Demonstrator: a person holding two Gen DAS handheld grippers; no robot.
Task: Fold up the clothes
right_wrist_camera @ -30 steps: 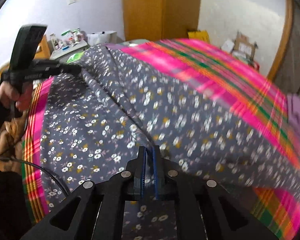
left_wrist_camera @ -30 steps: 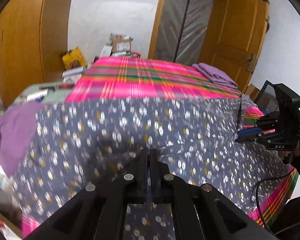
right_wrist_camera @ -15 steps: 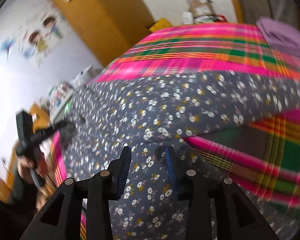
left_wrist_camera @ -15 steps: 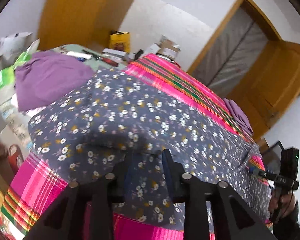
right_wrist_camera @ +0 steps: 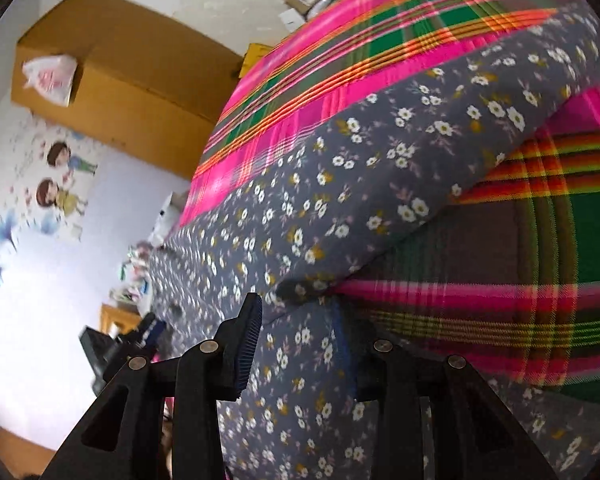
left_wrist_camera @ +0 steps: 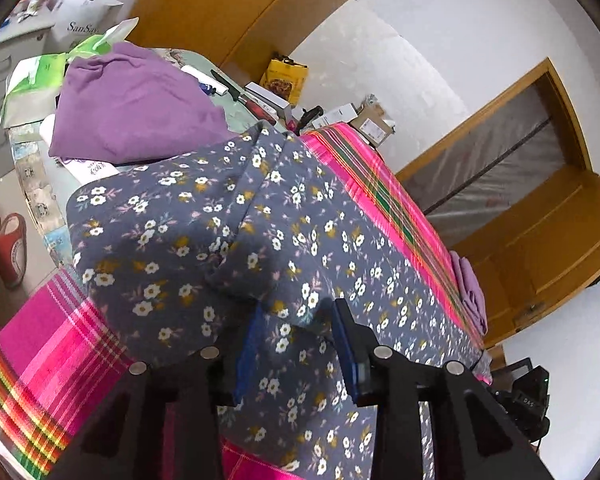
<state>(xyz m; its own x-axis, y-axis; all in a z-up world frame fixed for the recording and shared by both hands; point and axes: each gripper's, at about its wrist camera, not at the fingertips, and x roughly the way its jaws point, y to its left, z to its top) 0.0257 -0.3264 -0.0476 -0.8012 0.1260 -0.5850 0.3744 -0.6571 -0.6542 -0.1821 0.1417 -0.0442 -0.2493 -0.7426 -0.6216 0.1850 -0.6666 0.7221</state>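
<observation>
A grey floral garment (left_wrist_camera: pixel 260 220) lies in a long folded strip across the bed's pink plaid blanket (left_wrist_camera: pixel 380 184). My left gripper (left_wrist_camera: pixel 298 340) hovers over its near end. Its jaws are opening and the cloth lies loose between the fingers, pressed by neither pad. In the right wrist view the same garment (right_wrist_camera: pixel 380 160) runs across the blanket (right_wrist_camera: pixel 340 60). My right gripper (right_wrist_camera: pixel 296 340) stands open over its other end, with fabric under the gap but not pinched. Each view shows the other gripper far along the strip: the right (left_wrist_camera: pixel 524 400) and the left (right_wrist_camera: pixel 140 336).
A loose purple cloth (left_wrist_camera: pixel 132 112) sits on a cluttered side table beside the bed. A folded purple garment (left_wrist_camera: pixel 470 292) rests at the blanket's far edge. Beyond are cardboard boxes (left_wrist_camera: pixel 368 124), a wooden door (left_wrist_camera: pixel 540 248) and a wardrobe (right_wrist_camera: pixel 120 92). A red slipper (left_wrist_camera: pixel 12 248) lies on the floor.
Both grippers were shut on the floral garment's edge; both have opened and let it go. The garment has dropped onto the bed, and both hands have rolled and shifted sideways.
</observation>
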